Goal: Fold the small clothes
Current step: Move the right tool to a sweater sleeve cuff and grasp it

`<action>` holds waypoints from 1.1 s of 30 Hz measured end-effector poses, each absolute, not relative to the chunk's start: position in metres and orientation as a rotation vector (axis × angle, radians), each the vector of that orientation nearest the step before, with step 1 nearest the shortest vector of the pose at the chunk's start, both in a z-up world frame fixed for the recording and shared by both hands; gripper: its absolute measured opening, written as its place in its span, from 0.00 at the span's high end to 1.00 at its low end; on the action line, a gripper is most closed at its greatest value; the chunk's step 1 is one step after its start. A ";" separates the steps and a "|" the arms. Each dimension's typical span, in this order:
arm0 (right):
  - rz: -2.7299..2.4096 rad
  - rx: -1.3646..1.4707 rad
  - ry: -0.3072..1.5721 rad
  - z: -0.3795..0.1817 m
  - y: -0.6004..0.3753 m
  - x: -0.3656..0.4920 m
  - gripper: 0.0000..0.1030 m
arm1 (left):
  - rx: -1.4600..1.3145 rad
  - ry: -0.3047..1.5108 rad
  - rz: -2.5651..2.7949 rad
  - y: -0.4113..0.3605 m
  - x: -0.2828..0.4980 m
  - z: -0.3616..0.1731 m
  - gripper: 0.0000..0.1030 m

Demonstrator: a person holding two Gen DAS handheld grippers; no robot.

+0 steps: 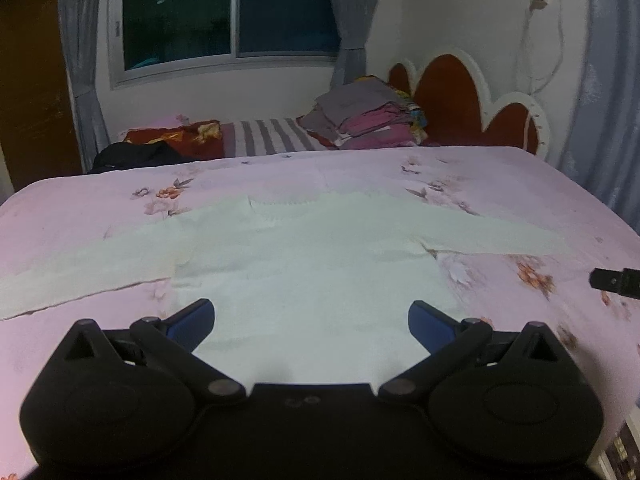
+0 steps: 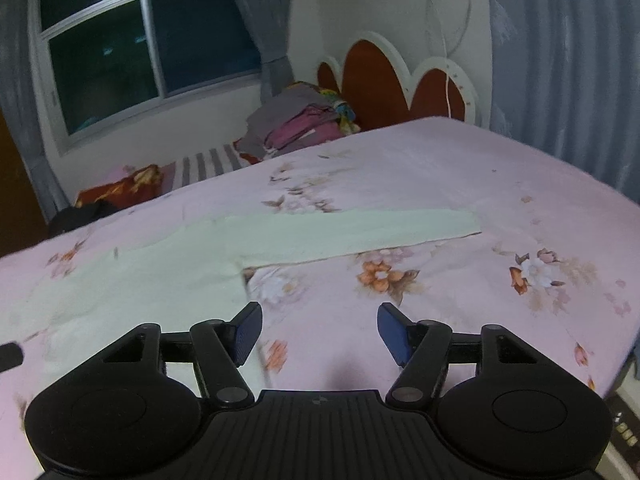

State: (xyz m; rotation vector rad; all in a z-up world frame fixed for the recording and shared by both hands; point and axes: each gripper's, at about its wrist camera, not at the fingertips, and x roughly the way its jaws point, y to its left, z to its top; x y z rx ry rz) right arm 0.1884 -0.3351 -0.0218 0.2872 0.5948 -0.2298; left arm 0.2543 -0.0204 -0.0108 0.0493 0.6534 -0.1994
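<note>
You have one pale white long-sleeved top (image 1: 304,264) spread flat on the pink floral bedsheet (image 1: 500,184), with two sleeves reaching out toward the sheet's left and right edges. You hold two grippers, the left gripper (image 1: 311,322) and the right gripper (image 2: 320,332), each with two blue fingertips. Beyond the sheet's far edge you have one stack of folded clothes (image 1: 368,116), one scalloped headboard (image 1: 452,96) and one window (image 1: 228,12).

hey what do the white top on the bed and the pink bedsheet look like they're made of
White top: soft matte knit, probably cotton; a faint ribbed texture shows near its neck. Pink bedsheet: thin smooth woven fabric, likely cotton or a blend, with a flat printed flower pattern.
</note>
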 end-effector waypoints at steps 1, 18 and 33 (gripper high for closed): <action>-0.231 0.293 0.596 -0.025 -0.347 0.199 0.58 | 0.044 0.656 -0.188 -0.025 0.263 -0.013 0.00; -0.439 0.622 0.669 -0.121 -0.580 0.330 0.68 | 0.109 0.807 -0.109 -0.137 0.387 -0.073 0.00; -0.461 0.723 0.666 -0.152 -0.632 0.346 0.81 | 0.126 0.845 -0.036 -0.143 0.412 -0.073 0.00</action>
